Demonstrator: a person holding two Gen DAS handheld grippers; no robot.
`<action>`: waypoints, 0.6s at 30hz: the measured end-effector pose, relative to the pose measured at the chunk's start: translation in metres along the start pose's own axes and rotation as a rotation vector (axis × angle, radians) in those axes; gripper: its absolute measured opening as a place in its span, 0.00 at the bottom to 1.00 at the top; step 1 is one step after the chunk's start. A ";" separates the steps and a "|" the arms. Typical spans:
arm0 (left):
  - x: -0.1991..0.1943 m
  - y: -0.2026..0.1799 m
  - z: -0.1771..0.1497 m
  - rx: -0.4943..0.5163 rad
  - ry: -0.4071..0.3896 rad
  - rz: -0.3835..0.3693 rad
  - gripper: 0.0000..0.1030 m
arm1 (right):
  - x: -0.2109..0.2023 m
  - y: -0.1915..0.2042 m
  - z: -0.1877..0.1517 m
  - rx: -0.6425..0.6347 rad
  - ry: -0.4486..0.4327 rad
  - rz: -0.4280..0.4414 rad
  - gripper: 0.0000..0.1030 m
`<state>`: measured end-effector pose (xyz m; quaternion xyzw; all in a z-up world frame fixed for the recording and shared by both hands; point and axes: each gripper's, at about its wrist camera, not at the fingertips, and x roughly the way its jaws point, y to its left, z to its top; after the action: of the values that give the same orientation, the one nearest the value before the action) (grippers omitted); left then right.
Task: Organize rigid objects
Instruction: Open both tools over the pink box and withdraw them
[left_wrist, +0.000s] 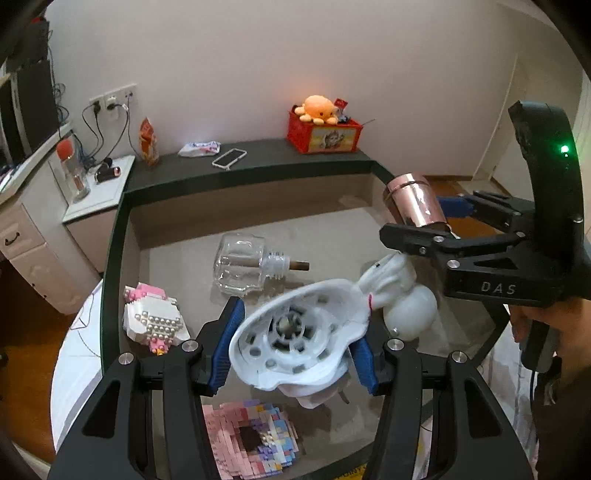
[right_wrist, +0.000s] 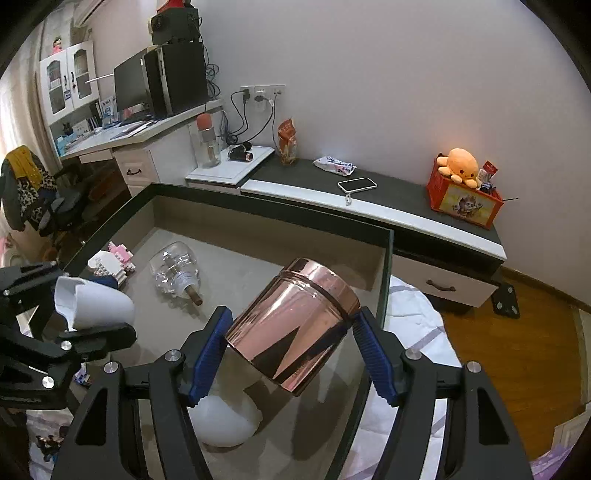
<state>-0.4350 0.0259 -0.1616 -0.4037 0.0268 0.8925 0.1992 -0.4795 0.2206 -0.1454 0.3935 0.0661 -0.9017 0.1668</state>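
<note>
Right hand-held gripper (right_wrist: 290, 349) clamps copper canister (right_wrist: 295, 321) between pads.

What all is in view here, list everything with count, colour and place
can: 1, rose-gold, tilted in the right gripper
white part: 1, white, in the left gripper
glass bottle: 1, clear, lying in the tray
block figure: 1, white and pink, tray's left side
block panel: 1, pink and pastel, near edge below the left gripper
white figure: 1, white, in the tray between the grippers
tray: 1, grey with dark rim
phone: 1, on the dark shelf
packet: 1, white, on the shelf
snack bag: 1, orange, by the wall
red box: 1, shelf's right end
octopus plush: 1, orange, atop the box
left gripper: 1, black with blue pads
right gripper: 1, black with blue pads
</note>
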 end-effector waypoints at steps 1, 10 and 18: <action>-0.002 0.000 0.000 -0.006 -0.013 0.012 0.61 | -0.001 0.000 0.001 0.000 -0.004 -0.005 0.67; -0.043 0.012 -0.005 -0.068 -0.088 0.066 0.92 | -0.022 0.000 -0.002 0.039 -0.064 0.017 0.69; -0.114 0.018 -0.037 -0.133 -0.193 0.115 1.00 | -0.092 0.019 -0.022 0.058 -0.154 0.024 0.79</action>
<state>-0.3477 -0.0369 -0.1051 -0.3261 -0.0285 0.9370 0.1224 -0.3993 0.2314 -0.0935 0.3284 0.0223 -0.9287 0.1710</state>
